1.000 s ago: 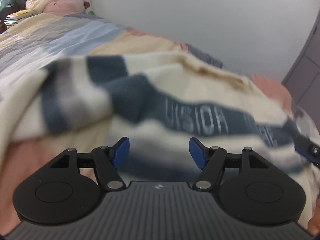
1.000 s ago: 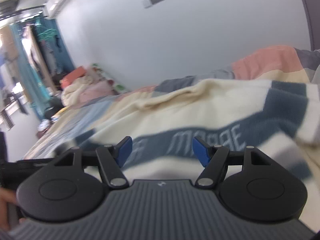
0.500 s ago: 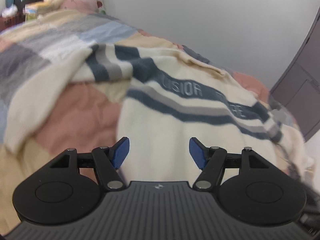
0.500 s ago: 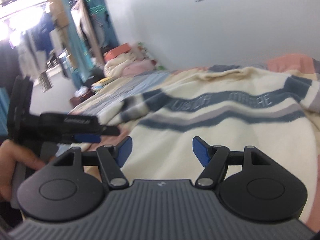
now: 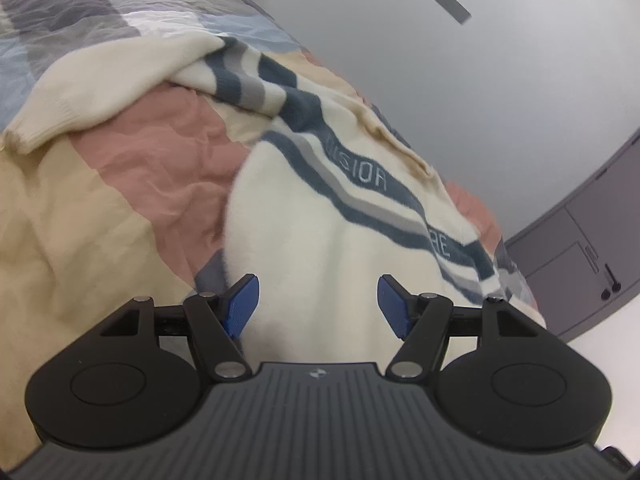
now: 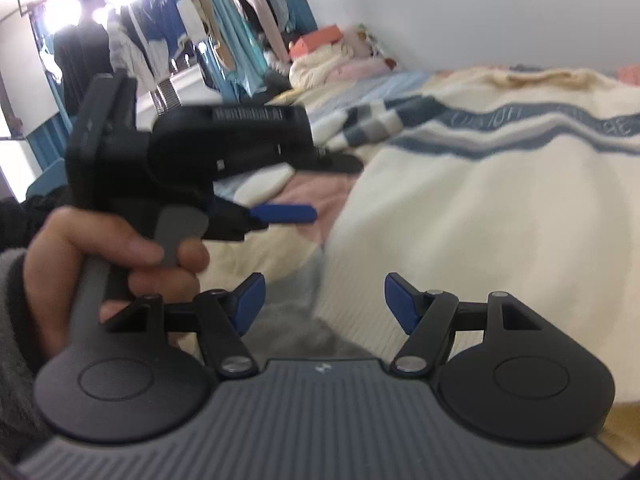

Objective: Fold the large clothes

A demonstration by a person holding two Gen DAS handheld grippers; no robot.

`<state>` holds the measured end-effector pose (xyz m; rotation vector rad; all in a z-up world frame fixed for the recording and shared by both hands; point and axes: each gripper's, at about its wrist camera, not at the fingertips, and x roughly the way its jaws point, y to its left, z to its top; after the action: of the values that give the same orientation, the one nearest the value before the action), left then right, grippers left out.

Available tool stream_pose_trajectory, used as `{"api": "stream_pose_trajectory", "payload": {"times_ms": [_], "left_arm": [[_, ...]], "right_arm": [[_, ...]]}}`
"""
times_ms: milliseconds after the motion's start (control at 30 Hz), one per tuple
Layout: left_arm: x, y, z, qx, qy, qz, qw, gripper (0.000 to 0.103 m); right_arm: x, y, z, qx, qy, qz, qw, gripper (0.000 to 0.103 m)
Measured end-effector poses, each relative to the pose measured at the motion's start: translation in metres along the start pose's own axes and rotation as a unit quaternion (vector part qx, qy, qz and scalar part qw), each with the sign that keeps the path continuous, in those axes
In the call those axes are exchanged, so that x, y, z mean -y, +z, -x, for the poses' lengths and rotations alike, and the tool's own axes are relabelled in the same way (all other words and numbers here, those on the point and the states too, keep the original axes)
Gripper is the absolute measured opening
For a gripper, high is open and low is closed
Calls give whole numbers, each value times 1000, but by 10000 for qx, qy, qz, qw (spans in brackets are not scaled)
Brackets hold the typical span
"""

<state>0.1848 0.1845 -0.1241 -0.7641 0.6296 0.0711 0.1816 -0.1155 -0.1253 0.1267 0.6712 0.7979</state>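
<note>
Both the left gripper [image 5: 318, 300] and right gripper [image 6: 325, 302] hang open and empty near the cream striped sweater [image 5: 340, 248], spread unfolded across the bed [image 5: 100, 220]; folding is not begun.

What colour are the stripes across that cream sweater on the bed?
Dark blue and grey stripes on the sweater, one bearing pale lettering; clearest in the left wrist view.

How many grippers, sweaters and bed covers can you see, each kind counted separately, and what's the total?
Grippers: 2, left gripper and right gripper, both open and empty.
Sweaters: 1, the cream striped sweater, spread out.
Bed covers: 1, the patchwork quilt under it.
Total: 4
</note>
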Motion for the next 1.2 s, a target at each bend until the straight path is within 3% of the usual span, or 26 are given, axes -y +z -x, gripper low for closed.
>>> {"api": "stream_pose_trajectory", "payload": {"times_ms": [433,633,767,800,1033,1133,1200], "left_arm": [[-26,11,-29,-207,222,5,9995,71],[-42,22,-46,-241,255,262,9990,71],[-46,26,-47,-212,87,463,9987,71],[-46,26,-46,-184,48,485,9986,71],[-49,25,-39,-132,-309,782,9964,71],[-48,22,-43,-293,-397,838,9953,71],[-47,18,-48,-438,-555,939,9931,71]], "right_arm": [[-10,-5,-31,-290,81,838,9960,65],[-10,-5,-48,-500,11,964,9941,41],[-9,-7,-46,-499,-132,980,9938,12],[-7,-6,-44,-480,-117,961,9941,11],[37,19,-19,-86,211,-378,9990,10],[70,27,-7,181,69,-1151,9932,10],[94,27,-1,265,-243,-1649,9857,10]]}}
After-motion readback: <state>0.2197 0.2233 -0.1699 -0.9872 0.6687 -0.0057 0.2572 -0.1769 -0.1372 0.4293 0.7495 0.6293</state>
